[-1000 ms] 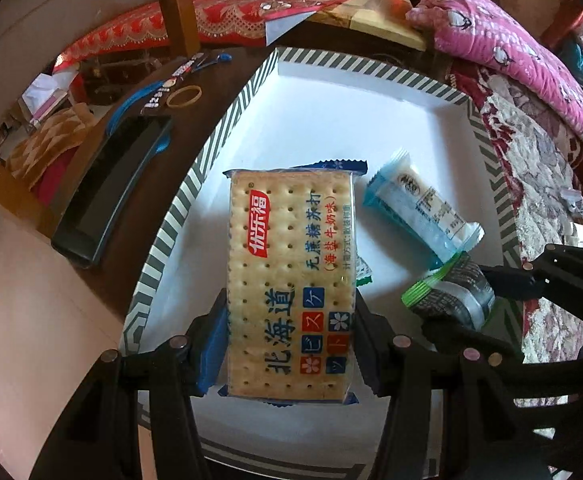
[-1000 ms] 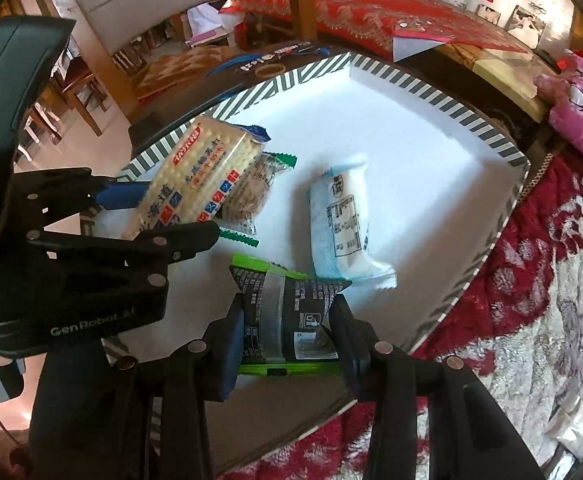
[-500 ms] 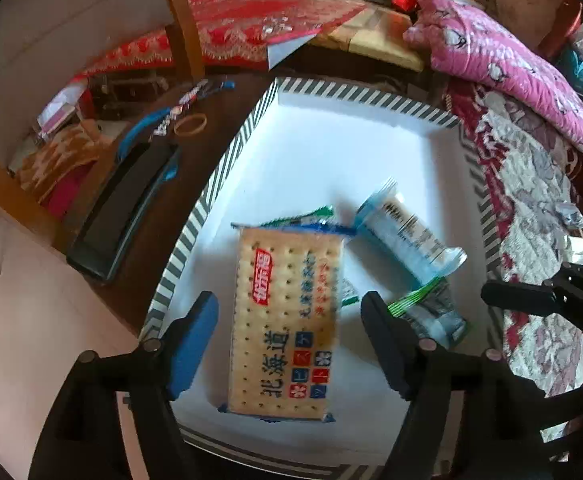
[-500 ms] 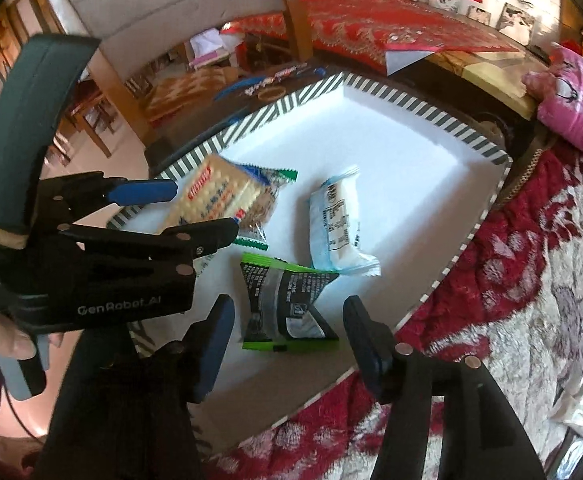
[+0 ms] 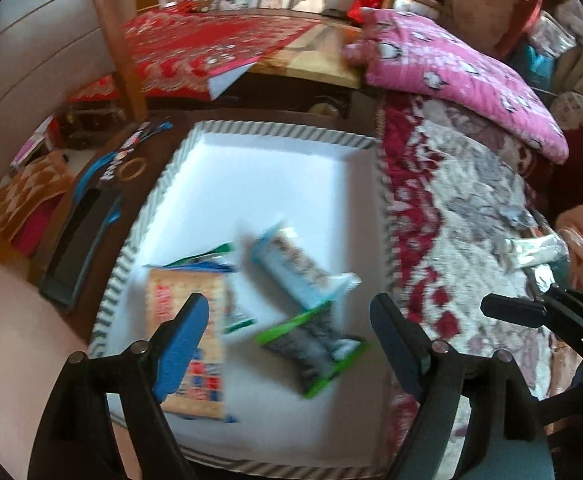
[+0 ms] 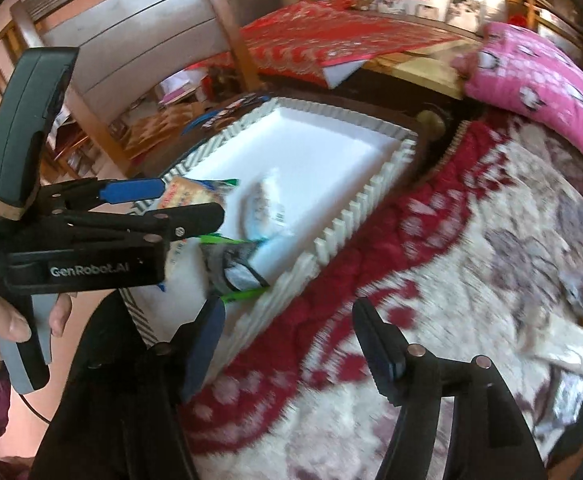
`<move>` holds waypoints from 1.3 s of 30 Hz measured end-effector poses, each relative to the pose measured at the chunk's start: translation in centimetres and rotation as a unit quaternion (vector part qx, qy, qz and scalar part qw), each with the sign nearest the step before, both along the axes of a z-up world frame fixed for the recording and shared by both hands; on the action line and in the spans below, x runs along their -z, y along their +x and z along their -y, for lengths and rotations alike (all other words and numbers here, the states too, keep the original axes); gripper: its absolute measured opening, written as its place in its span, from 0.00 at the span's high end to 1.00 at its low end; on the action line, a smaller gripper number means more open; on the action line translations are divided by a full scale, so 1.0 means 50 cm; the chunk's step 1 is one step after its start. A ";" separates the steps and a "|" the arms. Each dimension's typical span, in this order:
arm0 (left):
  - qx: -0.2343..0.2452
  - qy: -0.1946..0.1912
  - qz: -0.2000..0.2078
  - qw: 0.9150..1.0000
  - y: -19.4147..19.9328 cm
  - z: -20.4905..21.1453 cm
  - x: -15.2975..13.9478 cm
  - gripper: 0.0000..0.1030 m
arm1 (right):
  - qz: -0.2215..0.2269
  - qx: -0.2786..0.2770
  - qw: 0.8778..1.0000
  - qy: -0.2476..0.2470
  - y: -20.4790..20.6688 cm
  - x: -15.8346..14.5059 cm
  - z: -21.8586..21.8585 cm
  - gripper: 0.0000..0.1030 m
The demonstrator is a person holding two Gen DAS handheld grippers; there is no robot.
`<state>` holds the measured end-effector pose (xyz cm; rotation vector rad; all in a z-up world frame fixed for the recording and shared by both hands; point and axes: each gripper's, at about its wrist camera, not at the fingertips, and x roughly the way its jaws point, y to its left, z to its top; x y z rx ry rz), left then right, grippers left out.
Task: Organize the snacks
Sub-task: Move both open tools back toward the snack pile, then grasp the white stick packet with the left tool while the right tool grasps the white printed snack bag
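A white tray (image 5: 275, 176) with a striped rim holds a cracker pack (image 5: 195, 340), a light blue snack packet (image 5: 303, 276), a green-edged dark packet (image 5: 315, 344) and a green wrapper (image 5: 207, 258) partly under the crackers. My left gripper (image 5: 287, 348) is open and empty above the tray's near end. My right gripper (image 6: 291, 344) is open and empty, raised over the red and white quilt (image 6: 431, 280) beside the tray (image 6: 331, 152). The dark packet (image 6: 231, 268) lies near the tray's rim. The left gripper (image 6: 159, 204) also shows in the right wrist view.
A black tablet-like device (image 5: 79, 248) and a rubber band (image 5: 133, 168) lie on the dark table left of the tray. A pink pillow (image 5: 459, 76) lies at the back right. More wrappers (image 5: 531, 248) lie on the quilt to the right.
Both grippers let go of their packets, which now lie in the tray, and have opened wide, lifted and drawn back. The right gripper has swung right over the quilt.
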<state>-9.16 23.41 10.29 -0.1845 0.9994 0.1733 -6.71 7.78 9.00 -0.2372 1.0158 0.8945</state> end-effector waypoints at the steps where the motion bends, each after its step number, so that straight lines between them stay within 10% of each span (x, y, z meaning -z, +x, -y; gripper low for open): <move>1: 0.007 -0.002 0.000 1.000 0.005 0.012 0.000 0.20 | -0.001 0.013 1.000 -0.001 0.003 0.001 0.023 0.30; 14: 0.186 -0.006 -0.005 0.983 0.114 0.278 0.024 0.20 | -0.017 0.157 0.986 -0.045 0.028 0.030 0.324 0.29; 24: 0.349 0.050 -0.008 0.936 0.234 0.487 0.081 0.20 | -0.028 0.267 0.962 -0.052 0.060 0.036 0.515 0.28; 34: 0.486 0.093 -0.018 0.869 0.284 0.623 0.131 0.20 | -0.037 0.278 0.959 -0.048 0.083 0.055 0.547 0.26; 39: 0.486 0.084 -0.026 0.869 0.312 0.648 0.144 0.25 | -0.045 0.285 0.957 -0.041 0.092 0.061 0.558 0.26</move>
